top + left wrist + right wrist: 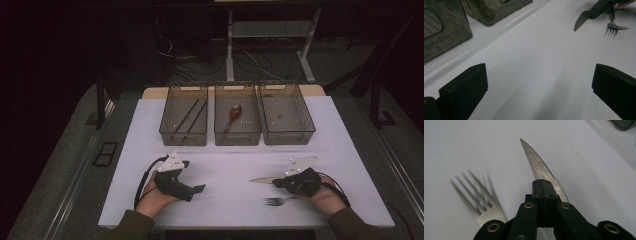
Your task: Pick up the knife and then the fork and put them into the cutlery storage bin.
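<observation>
A fork [278, 201] lies just beside the knife [262, 180]; three bins [237, 116] stand beyond.

My left hand [150, 197] rests low on the surface at the near left, wrapped around the left gripper [199, 189], which points level toward the right. Its jaws stand wide apart with nothing between them. My right hand [327, 196] sits at the near right, wrapped around the right gripper [275, 182], which points level toward the left. Its jaws are pressed together, pinching a knife [541, 168] by its handle end so the blade sticks out ahead. Both sleeves come in from the bottom edge.
</observation>
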Demonstrator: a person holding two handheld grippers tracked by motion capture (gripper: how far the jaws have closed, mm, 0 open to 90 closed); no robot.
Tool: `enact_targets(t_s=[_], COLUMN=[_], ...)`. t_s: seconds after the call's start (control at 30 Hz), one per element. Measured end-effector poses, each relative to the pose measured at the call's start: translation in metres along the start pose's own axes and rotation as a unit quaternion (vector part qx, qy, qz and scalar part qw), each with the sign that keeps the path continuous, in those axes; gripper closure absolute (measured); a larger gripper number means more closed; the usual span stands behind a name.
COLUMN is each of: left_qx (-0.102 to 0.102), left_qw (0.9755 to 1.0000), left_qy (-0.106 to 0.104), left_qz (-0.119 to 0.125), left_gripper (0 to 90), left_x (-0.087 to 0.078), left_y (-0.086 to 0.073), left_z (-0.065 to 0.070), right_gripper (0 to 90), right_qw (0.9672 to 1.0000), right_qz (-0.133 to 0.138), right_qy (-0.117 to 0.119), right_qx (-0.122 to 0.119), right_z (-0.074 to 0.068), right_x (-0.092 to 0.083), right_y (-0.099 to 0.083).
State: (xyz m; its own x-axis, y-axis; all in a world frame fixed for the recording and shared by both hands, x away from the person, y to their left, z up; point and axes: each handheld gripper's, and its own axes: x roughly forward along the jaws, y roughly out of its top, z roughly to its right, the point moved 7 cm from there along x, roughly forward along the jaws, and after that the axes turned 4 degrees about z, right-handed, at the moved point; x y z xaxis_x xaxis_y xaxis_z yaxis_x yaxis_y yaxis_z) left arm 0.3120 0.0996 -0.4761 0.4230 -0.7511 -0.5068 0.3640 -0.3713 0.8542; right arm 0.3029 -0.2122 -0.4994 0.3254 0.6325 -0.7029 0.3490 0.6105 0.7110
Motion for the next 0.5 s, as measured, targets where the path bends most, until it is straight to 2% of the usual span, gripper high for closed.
enact_targets(t_s=[0.3, 0.5], left_qx=[0.001, 0.0], left_qw=[1.0, 1.0], left_qy=[0.0, 0.0], left_qz=[0.0, 0.0], left_gripper=[0.0, 0.0], left_x=[0.0, 0.0], left_y=[0.0, 0.0], left_z=[0.0, 0.0], right_gripper=[89.3, 89.3], right_qw=[0.9996, 0.999], right_qz=[0.004, 0.008], right_qy=[-0.028, -0.041], right_qx=[0.004, 0.016], right_z=[0.024, 0.043], right_x=[0.01, 0.015], right_y=[0.01, 0.014])
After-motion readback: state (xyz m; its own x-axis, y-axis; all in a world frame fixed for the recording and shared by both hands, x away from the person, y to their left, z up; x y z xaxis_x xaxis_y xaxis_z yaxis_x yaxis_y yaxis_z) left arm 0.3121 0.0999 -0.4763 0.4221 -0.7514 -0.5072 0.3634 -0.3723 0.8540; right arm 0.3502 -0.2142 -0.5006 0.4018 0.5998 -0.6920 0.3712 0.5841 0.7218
